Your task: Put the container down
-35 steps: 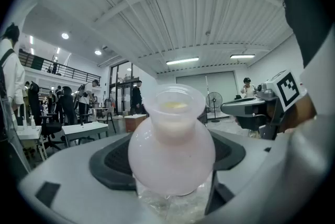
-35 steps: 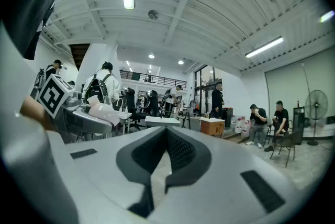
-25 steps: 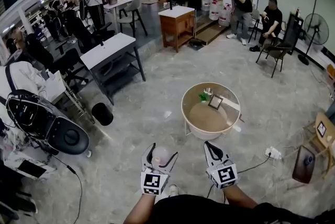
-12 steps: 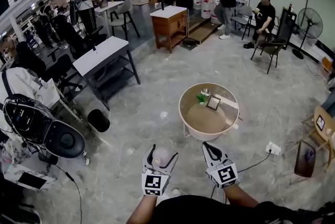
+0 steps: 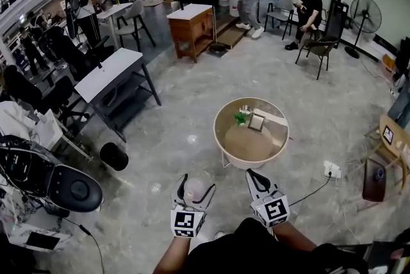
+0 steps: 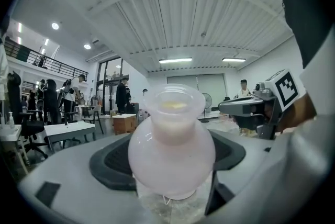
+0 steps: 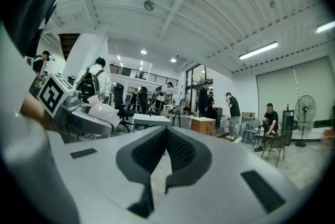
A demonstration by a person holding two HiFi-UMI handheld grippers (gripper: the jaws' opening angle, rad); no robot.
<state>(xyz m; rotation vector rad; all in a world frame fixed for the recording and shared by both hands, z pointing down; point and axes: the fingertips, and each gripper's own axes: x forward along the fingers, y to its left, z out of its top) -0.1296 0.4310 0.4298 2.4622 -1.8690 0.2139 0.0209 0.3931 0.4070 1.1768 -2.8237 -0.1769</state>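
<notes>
A pale pink, round-bodied container (image 5: 195,192) with a short wide neck sits between the jaws of my left gripper (image 5: 196,184), low in the head view above the grey floor. In the left gripper view the container (image 6: 171,149) fills the centre, upright, with the wide-spread jaws closed on its belly. My right gripper (image 5: 256,178) hangs beside it to the right, shut and empty; in its own view the black pads (image 7: 180,152) meet at the tip. The round beige table (image 5: 221,138) stands just ahead of both grippers.
On the table lie a green item (image 5: 241,118) and a small framed card (image 5: 256,121). A power strip (image 5: 332,169) lies on the floor at right, and a black bin (image 5: 114,155) stands at left. A grey desk (image 5: 115,74), a wooden cabinet (image 5: 190,26) and several people are further back.
The view has swung, so the round table and the room have slid to the left. A standing person at the back has walked left. Both grippers keep their pose, with the container still held.
</notes>
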